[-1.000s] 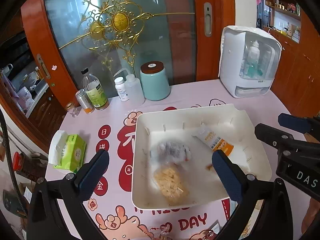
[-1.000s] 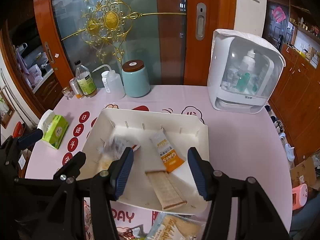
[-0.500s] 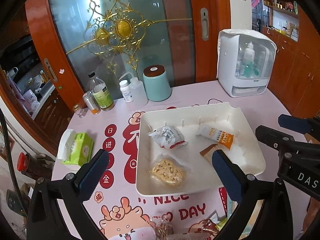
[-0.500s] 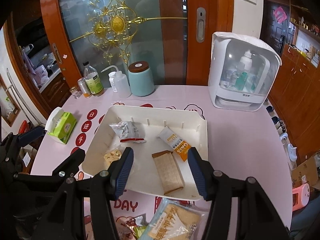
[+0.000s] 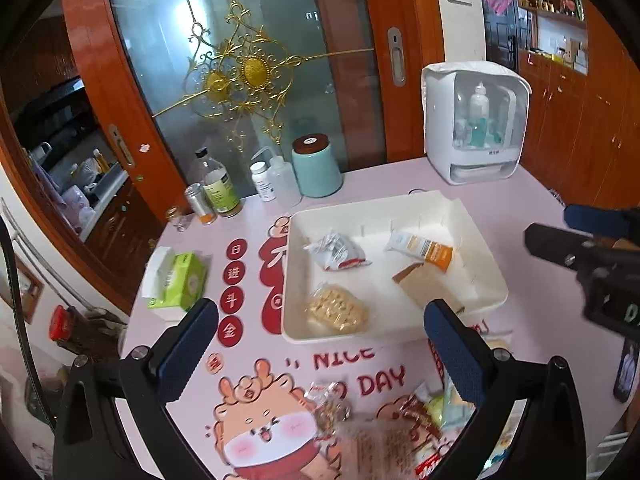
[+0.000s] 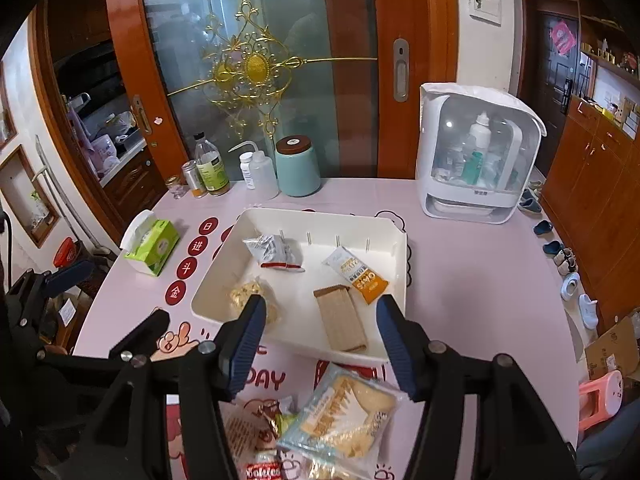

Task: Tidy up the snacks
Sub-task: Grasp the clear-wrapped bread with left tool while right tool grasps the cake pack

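Note:
A white tray on the pink table holds a silver snack pack, a clear bag of yellow bits, an orange-white bar and a brown wafer pack. Loose snacks lie in front of the tray near the table's front edge, among them a large pale blue bag and small wrappers. My left gripper is open and empty above that pile. My right gripper is open and empty above the tray's front edge.
A green tissue pack lies left of the tray. Bottles, a teal canister and a white cabinet stand at the back. Shoes lie on the floor at right.
Both grippers have pulled back and up from the tray, so the loose snack pile by the front edge has come into view. Both stay open and empty.

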Demonstrator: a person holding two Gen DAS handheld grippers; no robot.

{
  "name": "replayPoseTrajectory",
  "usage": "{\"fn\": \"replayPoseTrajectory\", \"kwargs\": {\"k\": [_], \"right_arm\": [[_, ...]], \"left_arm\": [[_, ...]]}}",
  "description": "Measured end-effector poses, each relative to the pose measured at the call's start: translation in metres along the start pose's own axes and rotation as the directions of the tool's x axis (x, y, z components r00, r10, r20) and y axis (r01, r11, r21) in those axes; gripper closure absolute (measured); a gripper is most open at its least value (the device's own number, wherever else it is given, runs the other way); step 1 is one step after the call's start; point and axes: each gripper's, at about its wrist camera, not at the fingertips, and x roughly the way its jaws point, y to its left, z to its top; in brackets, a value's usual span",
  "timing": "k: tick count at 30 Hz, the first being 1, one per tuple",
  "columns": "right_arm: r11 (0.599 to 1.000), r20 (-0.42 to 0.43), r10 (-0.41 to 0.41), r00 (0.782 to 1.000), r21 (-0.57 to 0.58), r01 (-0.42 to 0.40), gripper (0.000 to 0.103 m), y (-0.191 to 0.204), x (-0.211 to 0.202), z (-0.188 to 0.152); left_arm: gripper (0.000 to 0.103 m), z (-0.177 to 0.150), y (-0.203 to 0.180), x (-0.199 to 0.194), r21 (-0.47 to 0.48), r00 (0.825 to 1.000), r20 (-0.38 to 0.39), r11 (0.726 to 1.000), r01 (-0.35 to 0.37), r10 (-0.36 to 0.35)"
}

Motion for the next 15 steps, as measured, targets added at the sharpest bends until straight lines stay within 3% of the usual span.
{"fn": "replayPoseTrajectory", "kwargs": {"k": [9, 15], "right_arm": [[0.999, 0.0, 0.023, 1.0, -0.022, -0.023, 0.037, -0.009, -0.022, -0.028], [1.0, -0.037, 0.008, 0.999, -0.02, -0.009, 0.03, -0.019, -0.015, -0.048]], "left_arm": [[0.001, -0.018, 0.02, -0.036, -0.024, 0.999, 0.02, 0.998, -0.049, 0.05], [0.001, -0.04, 0.017, -0.024, -0.008, 0.997, -0.057, 0.999, -0.046, 0.045]]}}
